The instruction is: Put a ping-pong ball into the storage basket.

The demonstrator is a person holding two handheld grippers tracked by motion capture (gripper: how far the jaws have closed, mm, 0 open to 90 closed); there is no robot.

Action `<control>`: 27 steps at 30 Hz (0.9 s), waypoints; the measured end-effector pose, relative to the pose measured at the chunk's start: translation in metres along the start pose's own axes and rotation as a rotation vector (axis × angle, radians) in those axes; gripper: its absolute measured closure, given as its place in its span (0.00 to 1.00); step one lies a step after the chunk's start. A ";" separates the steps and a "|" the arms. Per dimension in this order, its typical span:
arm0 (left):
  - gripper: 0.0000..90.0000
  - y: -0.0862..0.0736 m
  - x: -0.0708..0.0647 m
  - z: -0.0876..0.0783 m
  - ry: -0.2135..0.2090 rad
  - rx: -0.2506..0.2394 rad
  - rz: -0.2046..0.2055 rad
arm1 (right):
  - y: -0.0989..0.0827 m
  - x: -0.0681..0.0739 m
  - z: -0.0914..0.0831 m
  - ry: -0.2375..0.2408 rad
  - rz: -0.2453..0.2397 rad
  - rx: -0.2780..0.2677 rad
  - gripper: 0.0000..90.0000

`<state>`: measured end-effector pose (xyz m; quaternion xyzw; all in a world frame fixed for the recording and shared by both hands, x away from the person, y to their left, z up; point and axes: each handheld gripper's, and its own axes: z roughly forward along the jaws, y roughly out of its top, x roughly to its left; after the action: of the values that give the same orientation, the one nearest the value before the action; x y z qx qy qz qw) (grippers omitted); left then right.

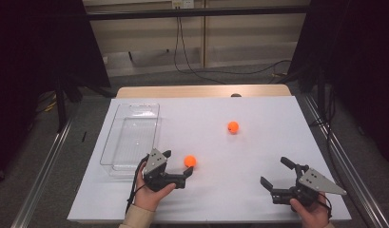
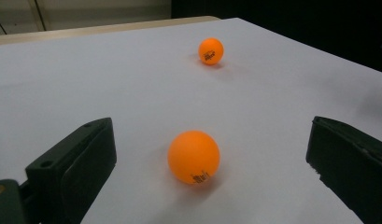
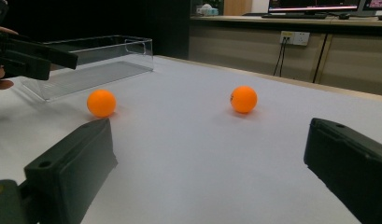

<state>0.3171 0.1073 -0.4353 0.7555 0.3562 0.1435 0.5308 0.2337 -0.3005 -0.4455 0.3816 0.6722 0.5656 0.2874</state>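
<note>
Left gripper: the black two-jaw left gripper (image 1: 178, 166) sat at the near left of the white table (image 1: 258, 156), held in the person's left hand (image 1: 151, 192); its jaws were spread wide, pinching nothing.
Near ball: a small glossy orange ping-pong ball (image 1: 190, 161) lay on the table between those spread jaws, just ahead of them; in the left gripper view it (image 2: 194, 157) sat midway between the two jaws, touching neither, small black print low on its side.
Far ball: a second orange ping-pong ball (image 1: 233, 127) rested further out toward the table's middle, well apart from the first.
Right gripper: the black two-jaw right gripper (image 1: 276, 173) sat at the near right, in the person's right hand (image 1: 311, 211); its jaws were spread apart and held nothing, well clear of both balls.
Box: a clear rectangular plastic box (image 1: 117, 147) stood along the table's left side, just beside the left gripper.
Right gripper view: both balls lay ahead on the table, the near ball (image 3: 101, 103) close to the box (image 3: 100, 60).
</note>
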 end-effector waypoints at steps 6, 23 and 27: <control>0.02 0.002 -0.002 0.002 0.005 0.007 0.001 | 0.000 0.000 0.000 0.000 0.004 -0.002 0.01; 0.02 0.003 -0.006 0.018 0.000 0.061 -0.017 | 0.000 0.000 -0.001 0.001 0.005 -0.003 0.01; 0.02 0.003 -0.006 0.021 0.002 0.071 -0.020 | 0.000 0.000 -0.001 0.001 0.004 -0.004 0.01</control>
<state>0.3264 0.0875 -0.4398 0.7701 0.3691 0.1260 0.5048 0.2333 -0.3008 -0.4452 0.3820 0.6705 0.5678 0.2865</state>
